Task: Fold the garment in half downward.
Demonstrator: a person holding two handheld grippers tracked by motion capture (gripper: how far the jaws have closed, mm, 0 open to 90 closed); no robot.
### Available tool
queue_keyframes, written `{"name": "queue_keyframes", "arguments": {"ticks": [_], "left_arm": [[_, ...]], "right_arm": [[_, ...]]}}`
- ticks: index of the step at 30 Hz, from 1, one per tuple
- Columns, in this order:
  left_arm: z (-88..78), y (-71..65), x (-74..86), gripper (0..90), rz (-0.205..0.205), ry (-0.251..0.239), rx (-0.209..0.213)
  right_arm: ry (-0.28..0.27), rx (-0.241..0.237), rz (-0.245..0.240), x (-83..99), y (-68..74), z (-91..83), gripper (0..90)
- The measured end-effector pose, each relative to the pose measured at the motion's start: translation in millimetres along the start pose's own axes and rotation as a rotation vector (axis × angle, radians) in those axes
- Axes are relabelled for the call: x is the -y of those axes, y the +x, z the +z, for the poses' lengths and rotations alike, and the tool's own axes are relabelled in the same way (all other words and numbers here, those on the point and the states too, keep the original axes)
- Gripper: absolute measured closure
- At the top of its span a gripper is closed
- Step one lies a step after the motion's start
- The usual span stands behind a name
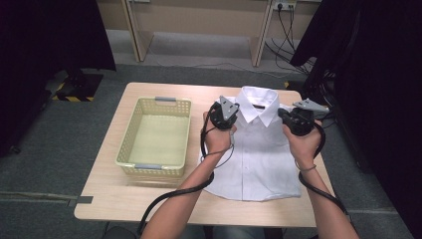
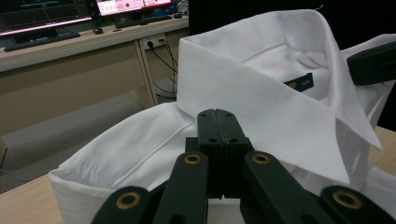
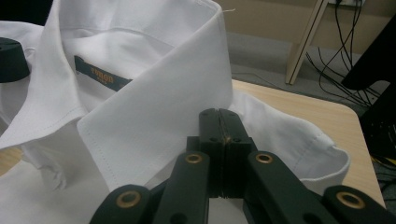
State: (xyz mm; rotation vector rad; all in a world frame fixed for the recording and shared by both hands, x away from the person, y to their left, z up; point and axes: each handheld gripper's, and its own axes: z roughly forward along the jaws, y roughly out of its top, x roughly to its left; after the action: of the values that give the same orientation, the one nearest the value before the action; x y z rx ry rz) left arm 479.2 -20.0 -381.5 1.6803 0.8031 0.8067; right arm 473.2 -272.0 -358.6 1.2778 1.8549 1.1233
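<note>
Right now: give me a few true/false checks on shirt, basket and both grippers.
1. The shirt lies folded on the table, collar away from the person. True.
2. The basket holds a towel. False: nothing lies in it.
3. The left gripper has its jaws wide open. False: they are shut, tips at the shirt's shoulder below the collar.
4. The right gripper is shut, at the other shoulder. True.
5. The basket sits right of the shirt. False: it stands to the shirt's left.

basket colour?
Pale yellow basket with grey handles, clearest in the high view, left of the white shirt.
</note>
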Motion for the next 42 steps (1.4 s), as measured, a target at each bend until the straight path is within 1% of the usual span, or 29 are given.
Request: {"name": "queue_keyframes", "arguments": {"ticks": [11, 17, 30, 42], "left_arm": [[-6.9, -2.5, 5.8, 89.3, -0.005, -0.004, 0.005], [-10.6, -4.7, 9.1, 89.3, 0.001, -0.005, 0.005], [-18.4, -6.8, 17.1, 89.4, -0.012, -0.010, 0.015], [-26.0, -11.8, 24.2, 89.3, 0.000, -0.008, 0.026]], "right_arm": [[-0.007, -0.007, 0.002, 6.0, 3.7, -5.2, 89.6], [-0.014, -0.011, 0.004, 9.3, 5.7, -8.5, 89.6], [-0.020, -0.012, 0.004, 16.7, 10.7, -14.0, 89.5], [-0.023, -0.020, 0.011, 27.8, 14.1, -20.7, 89.6]]}}
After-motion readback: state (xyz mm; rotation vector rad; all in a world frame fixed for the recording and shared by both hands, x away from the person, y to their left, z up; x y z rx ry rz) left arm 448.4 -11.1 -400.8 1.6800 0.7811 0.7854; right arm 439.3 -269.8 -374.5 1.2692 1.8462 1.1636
